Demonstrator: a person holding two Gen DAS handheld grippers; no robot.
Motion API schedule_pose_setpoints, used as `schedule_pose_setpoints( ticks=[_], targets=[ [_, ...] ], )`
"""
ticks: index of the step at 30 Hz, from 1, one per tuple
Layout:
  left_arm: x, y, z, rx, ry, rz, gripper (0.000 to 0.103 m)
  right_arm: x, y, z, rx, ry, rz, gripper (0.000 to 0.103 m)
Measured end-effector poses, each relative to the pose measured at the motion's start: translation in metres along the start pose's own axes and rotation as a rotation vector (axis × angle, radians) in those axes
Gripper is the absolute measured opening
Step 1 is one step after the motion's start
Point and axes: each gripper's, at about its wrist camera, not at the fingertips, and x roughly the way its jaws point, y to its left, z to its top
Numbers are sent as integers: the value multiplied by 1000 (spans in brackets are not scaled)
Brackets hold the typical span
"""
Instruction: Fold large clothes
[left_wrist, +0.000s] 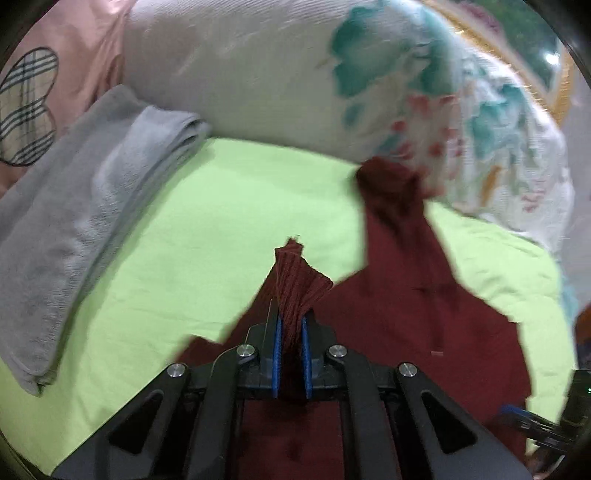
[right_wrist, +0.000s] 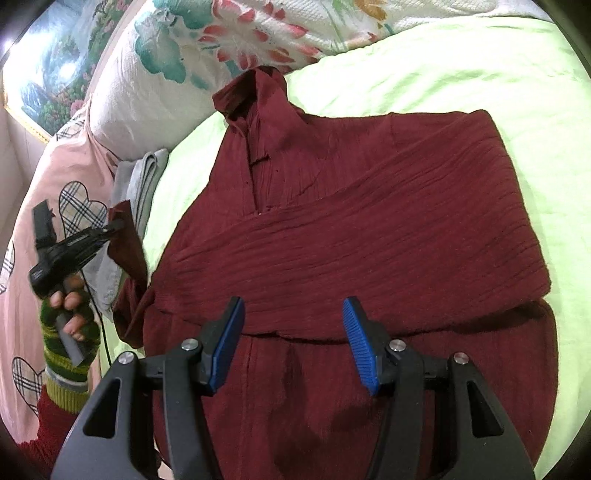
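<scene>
Above green sheet (right_wrist: 480, 74): left tongs (left_wrist: 291, 325) clamp maroon garment (right_wrist: 369, 221) sleeve, raised; right tongs (right_wrist: 293, 314) apart.

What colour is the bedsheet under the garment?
Light green bedsheet; clearest in the right wrist view.

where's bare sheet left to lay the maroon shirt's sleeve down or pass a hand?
Free: green sheet between the folded grey towel and the maroon shirt; another strip right of the shirt. Crowded: the head end, with the floral pillow and pink pillow. Left gripper pinches a sleeve; right gripper open.
</scene>
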Motion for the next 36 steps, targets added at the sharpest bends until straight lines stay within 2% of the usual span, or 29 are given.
schedule_pose_setpoints(
  ticks=[2, 4, 8, 13, 18, 20, 22, 24, 26, 31, 36],
  targets=[
    [-9, -36, -7, 39, -7, -58, 7, -8, -3, -2, 20, -31, -1, 56],
    [-9, -78, -16, 75, 1, -153, 7, -18, -7, -4, 40, -67, -5, 56],
    [5, -167, -44, 173, 28, -279, 7, -50, -25, -19, 111, -177, -24, 56],
    [44, -252, -77, 254, 107, -361, 7, -89, -52, -36, 188, -283, -56, 56],
    [89, -289, -105, 322, 227, -367, 15, -100, -63, -41, 206, -278, -62, 56],
    [88, -284, -112, 322, 256, -368, 24, -98, -61, -41, 205, -266, -48, 57],
    [73, -268, -122, 310, 252, -376, 42, -95, -59, -43, 202, -260, -37, 57],
    [54, -248, -129, 301, 229, -374, 49, -89, -52, -43, 193, -242, -19, 57],
    [34, -222, -139, 283, 219, -361, 50, -83, -44, -44, 169, -218, 8, 57],
    [-4, -138, -158, 177, 213, -303, 50, -51, -20, -36, 75, -123, -7, 57],
    [-10, -56, -191, 106, 248, -103, 47, -11, -10, -8, -6, -51, -89, 57]
  ],
)
